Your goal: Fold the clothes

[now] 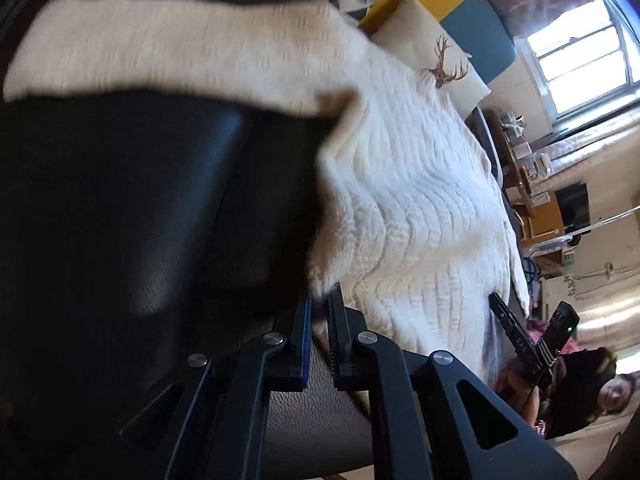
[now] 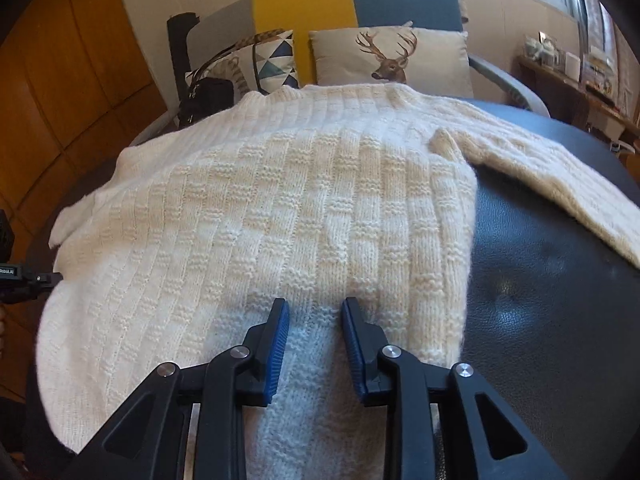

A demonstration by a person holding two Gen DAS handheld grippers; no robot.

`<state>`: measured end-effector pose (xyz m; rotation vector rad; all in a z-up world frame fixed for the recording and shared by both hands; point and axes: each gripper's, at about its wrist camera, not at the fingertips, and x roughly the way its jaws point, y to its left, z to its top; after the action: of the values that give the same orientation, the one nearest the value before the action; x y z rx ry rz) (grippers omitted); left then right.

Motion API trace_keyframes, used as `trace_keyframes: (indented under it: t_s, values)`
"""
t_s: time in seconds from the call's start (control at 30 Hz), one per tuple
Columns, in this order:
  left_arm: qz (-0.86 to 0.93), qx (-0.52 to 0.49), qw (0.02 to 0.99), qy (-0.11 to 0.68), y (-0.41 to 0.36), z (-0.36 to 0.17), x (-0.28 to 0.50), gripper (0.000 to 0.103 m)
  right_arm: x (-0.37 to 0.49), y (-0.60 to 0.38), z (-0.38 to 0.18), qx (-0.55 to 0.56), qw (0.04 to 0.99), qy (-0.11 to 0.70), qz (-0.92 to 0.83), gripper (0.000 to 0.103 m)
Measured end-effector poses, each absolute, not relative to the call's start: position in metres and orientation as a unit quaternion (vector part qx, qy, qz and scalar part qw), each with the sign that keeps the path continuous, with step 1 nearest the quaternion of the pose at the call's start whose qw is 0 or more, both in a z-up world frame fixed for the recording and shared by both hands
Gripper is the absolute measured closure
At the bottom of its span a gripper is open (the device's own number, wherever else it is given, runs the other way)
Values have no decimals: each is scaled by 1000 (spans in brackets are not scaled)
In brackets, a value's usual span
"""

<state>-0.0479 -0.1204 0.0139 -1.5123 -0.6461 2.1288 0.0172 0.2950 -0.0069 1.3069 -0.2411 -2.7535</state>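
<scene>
One cream knit sweater (image 2: 280, 200), spread on black desk (image 2: 552, 300); sleeve (image 2: 540, 168) extended. Left gripper (image 1: 320, 320) pinches hem; right gripper (image 2: 314, 320) wide over hem. Step: gripping hem; fold to follow.

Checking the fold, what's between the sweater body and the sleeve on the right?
Bare black leather surface separates sweater body from sleeve, in the right wrist view.

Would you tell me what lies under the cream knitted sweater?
The sweater lies on a black leather-like surface, bare to its right and beneath the spread sleeve. Whatever sits directly under the body is covered.
</scene>
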Motion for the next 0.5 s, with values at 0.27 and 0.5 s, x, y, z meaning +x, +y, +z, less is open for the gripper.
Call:
trace_keyframes:
  t_s: [0.27,0.5]
  values:
    - [731,-564,271,-273,-93,-13,-18,69,21,299,-7,418,40,-100,-902,76]
    - [737,-572,263,-246,-61,-20,-16,86,21,296,-6,416,33,-98,-903,75]
